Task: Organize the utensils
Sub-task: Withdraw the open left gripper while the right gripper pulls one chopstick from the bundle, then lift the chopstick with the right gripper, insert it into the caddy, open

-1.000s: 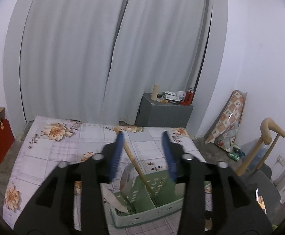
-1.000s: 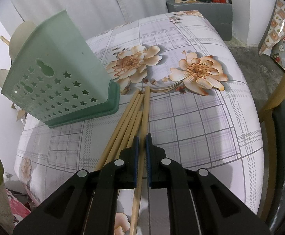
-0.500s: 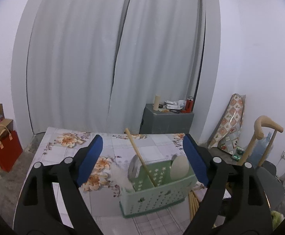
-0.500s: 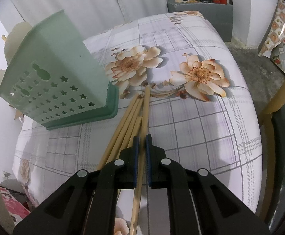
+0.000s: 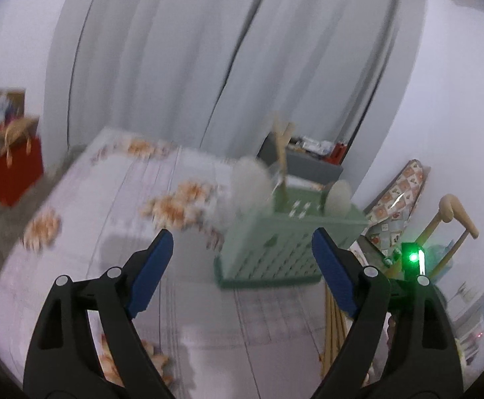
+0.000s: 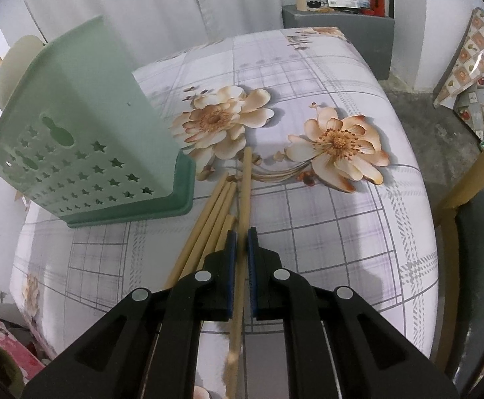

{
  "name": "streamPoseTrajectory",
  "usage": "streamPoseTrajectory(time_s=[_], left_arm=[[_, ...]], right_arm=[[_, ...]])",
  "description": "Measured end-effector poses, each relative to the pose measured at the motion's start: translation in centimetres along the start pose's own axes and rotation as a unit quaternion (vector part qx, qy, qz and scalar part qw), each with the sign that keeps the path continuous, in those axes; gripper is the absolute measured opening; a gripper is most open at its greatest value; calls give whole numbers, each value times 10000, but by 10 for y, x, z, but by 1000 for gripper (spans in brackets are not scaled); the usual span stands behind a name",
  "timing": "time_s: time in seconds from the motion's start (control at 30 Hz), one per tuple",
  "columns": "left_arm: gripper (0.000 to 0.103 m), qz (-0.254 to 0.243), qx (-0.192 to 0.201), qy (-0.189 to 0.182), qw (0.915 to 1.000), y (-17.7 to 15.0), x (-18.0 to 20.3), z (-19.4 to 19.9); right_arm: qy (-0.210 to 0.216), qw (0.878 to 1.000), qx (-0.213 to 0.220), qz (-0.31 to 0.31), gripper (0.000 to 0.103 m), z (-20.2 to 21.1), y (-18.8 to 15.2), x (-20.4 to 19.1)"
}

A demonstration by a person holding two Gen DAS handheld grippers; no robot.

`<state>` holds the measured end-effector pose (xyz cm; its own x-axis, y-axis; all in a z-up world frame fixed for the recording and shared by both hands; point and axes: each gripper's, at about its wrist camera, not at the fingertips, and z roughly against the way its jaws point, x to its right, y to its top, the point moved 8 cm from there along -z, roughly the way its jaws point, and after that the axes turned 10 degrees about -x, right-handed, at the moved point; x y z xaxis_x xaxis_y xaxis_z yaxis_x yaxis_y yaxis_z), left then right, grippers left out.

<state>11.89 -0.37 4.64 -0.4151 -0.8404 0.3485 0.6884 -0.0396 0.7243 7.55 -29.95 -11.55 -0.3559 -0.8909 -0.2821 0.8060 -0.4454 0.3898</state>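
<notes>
On your counter (image 6: 341, 226), under a flowered, checked cloth with grey curtains (image 5: 182, 66) behind, the green utensil caddy (image 6: 75, 153) stands far left, loose wooden sticks (image 6: 208, 219) just beside its base. Your right tongs (image 6: 242, 242) angle down, clamped on one stick (image 6: 245, 193). Your left tongs (image 5: 242, 259) (blurred view) gape wide, holding nothing, aimed at the caddy.
</notes>
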Motion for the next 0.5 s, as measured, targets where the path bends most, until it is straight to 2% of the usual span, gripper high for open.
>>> streamPoseTrajectory(time_s=[0.13, 0.27, 0.5], left_arm=[[81, 169, -174, 161, 9996, -13, -19, -7], [81, 272, -241, 206, 9991, -16, -30, -10], [81, 435, -271, 60, 9987, -15, -31, -13]], right_arm=[[118, 9998, 16, -131, 7, 4, 1, 4], [189, 9994, 223, -184, 6, 21, 3, 7], [198, 9979, 614, -108, 6, 56, 9, 2]])
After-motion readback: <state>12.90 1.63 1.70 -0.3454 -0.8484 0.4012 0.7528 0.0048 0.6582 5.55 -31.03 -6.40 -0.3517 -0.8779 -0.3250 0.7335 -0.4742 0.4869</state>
